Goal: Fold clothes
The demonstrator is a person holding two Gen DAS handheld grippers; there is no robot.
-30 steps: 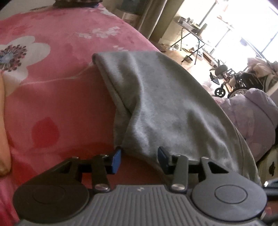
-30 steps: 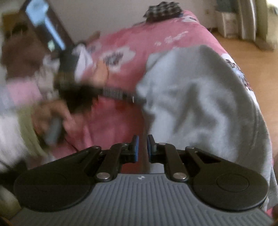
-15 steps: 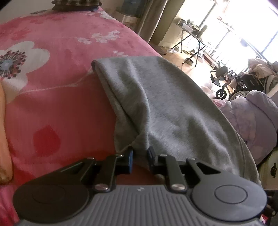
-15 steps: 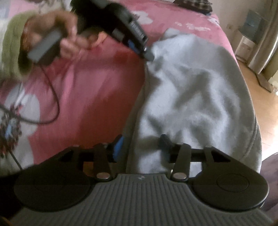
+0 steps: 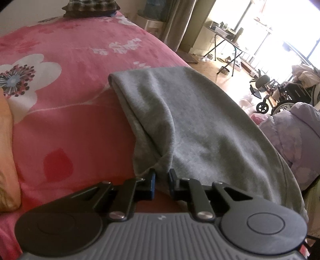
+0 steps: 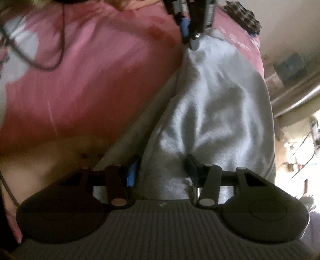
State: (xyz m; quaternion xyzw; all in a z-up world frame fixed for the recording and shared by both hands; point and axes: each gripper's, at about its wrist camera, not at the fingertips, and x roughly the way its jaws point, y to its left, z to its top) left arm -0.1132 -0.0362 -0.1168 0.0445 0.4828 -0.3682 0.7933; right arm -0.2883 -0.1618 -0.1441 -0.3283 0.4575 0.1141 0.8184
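Note:
A grey garment (image 5: 190,124) lies along the right side of a pink flowered bedspread (image 5: 70,112). My left gripper (image 5: 161,177) pinches its near corner; the jaws are still closing, and the cloth rises to a small peak between them. The right wrist view shows the same garment (image 6: 216,100) from its other end. There my left gripper (image 6: 190,40) stands at the top, holding the far corner up. My right gripper (image 6: 162,168) straddles the near edge of the garment. Its jaws are closing, with a wide band of cloth between the pads and no firm pinch.
An orange pillow (image 5: 6,160) lies at the left and a checked folded cloth (image 5: 88,7) at the head of the bed. Beyond the bed's right edge are a lilac bedding heap (image 5: 296,136), a wheelchair (image 5: 280,98) and a folding table (image 5: 226,38). A black cable (image 6: 46,66) hangs over the bedspread.
My left jaws have narrowed onto the garment's corner. My right gripper has rolled and dropped to the garment's near edge, and its jaws have gone from shut to straddling the cloth.

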